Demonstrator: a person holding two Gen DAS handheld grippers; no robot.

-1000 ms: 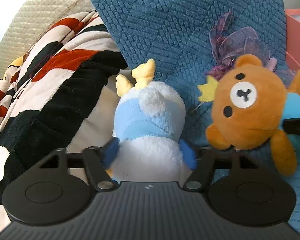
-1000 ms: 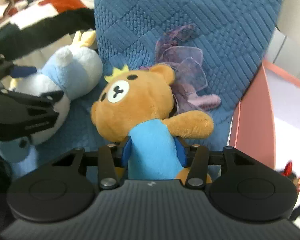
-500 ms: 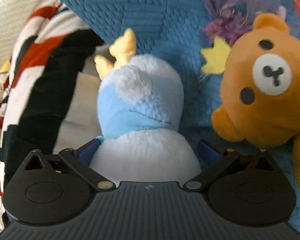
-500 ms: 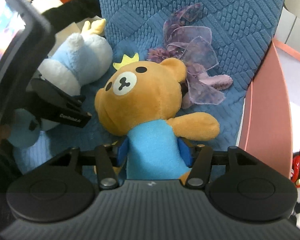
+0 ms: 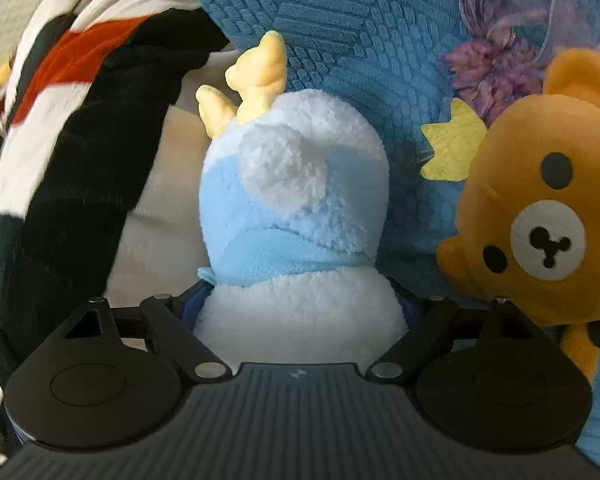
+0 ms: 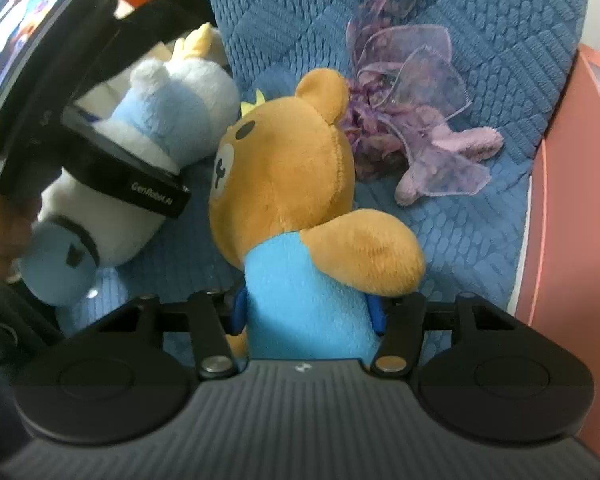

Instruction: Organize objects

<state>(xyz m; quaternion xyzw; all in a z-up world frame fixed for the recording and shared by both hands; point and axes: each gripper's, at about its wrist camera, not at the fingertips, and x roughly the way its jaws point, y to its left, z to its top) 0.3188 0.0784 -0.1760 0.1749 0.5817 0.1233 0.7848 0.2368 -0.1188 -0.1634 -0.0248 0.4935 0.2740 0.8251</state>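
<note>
The left claw [image 5: 300,304] is closed on the white-and-blue plush [image 5: 296,208], its fingers spread wide around the white lower body, blue pads pressed into the fur on either side. The toy points away from the camera — a round white tail in the middle of its pale blue back, yellow feet [image 5: 248,80] sticking up at the far end against the blue quilted cushion [image 5: 360,40]. To its left lies a blanket [image 5: 60,140] in black, white and red, touching the plush along that side.

The right claw [image 6: 308,312] grips the orange bear [image 6: 292,168] by its bright blue torso, pads squeezed against both flanks. The bear's head is turned left towards the other plush, one arm stretched out to the right, and a small yellow felt crown [image 6: 252,100] shows behind its head. From this view the left claw's body crosses the white-and-blue plush, which lies just beside the bear.

Behind the bear's ear, on the cushion, sits a purple gauzy ribbon bundle [image 6: 404,112] — touching or nearly touching the head, I cannot tell which. A pink wall panel [image 6: 572,220] borders the cushion on the right.
</note>
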